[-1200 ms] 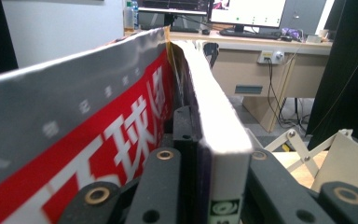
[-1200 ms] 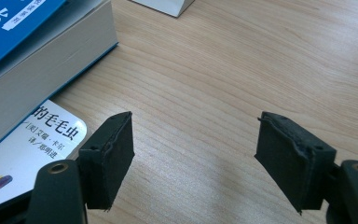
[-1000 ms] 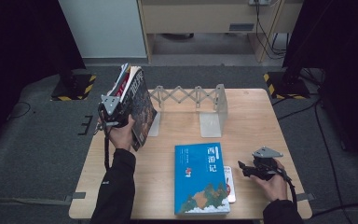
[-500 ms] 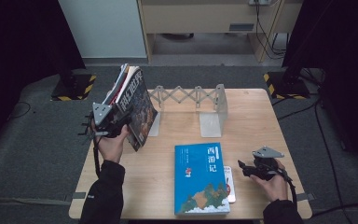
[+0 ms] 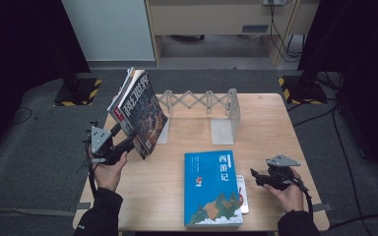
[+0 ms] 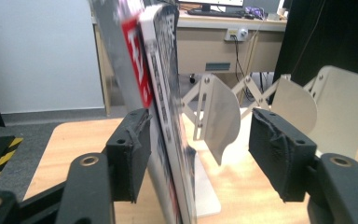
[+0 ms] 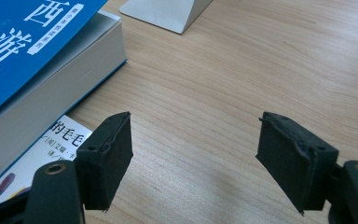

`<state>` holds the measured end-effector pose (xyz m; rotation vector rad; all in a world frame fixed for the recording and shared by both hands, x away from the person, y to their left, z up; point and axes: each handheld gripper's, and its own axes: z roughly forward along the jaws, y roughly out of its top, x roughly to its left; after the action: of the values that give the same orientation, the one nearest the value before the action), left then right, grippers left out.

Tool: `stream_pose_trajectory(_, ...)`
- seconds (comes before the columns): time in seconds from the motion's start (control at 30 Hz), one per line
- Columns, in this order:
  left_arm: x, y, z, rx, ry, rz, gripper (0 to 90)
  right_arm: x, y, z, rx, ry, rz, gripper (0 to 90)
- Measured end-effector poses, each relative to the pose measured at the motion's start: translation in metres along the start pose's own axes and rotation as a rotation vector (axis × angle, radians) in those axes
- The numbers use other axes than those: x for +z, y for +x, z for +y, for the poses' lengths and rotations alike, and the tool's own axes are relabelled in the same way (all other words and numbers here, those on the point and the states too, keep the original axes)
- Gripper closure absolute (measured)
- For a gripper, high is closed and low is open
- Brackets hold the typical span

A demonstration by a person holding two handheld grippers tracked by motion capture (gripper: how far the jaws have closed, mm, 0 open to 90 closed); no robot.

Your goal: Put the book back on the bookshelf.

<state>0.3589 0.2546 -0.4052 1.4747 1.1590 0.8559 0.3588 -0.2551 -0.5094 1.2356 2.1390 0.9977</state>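
A stack of thin magazines [image 5: 139,110] stands tilted at the left end of the metal folding book rack [image 5: 202,103]. My left gripper [image 5: 130,143] is at their lower edge, and its jaws have just been opening. In the left gripper view the magazines [image 6: 161,93] stand between the jaws close to the left pad [image 6: 128,149], while the right pad is well clear of them. My right gripper [image 5: 254,177] rests open low over the table, beside a blue book [image 5: 211,187] that lies flat. Nothing is between its pads [image 7: 107,154].
A small white booklet [image 5: 243,194] sticks out from under the blue book's right side. The rack's plates [image 6: 219,116] stand behind the magazines. The wooden table [image 5: 275,128] has bare wood at the right and front left. Dark floor surrounds it.
My left gripper has let go of the magazines and drawn back to the left and nearer the front edge. The magazines stay tilted at the rack. The right hand has not moved.
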Motion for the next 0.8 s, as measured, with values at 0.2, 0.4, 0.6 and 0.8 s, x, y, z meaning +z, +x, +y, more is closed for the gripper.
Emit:
stream_pose_trajectory(0.2,0.000,-0.004,-0.019,0.011,0.055,-0.018,33.1,-0.002,0.002,0.001,0.009,-0.014,0.009,26.6)
stream_pose_trajectory(0.4,0.002,-0.014,-0.043,-0.004,0.109,-0.066,29.1,-0.006,0.006,0.004,0.015,-0.048,0.030,26.7)
stream_pose_trajectory(0.6,0.015,-0.025,-0.065,-0.005,0.211,-0.147,26.2,-0.008,0.011,0.006,0.039,-0.068,0.053,27.1)
stream_pose_trajectory(0.8,0.022,-0.040,-0.076,0.036,0.261,-0.206,25.4,-0.008,0.017,0.008,0.056,-0.088,0.074,27.1)
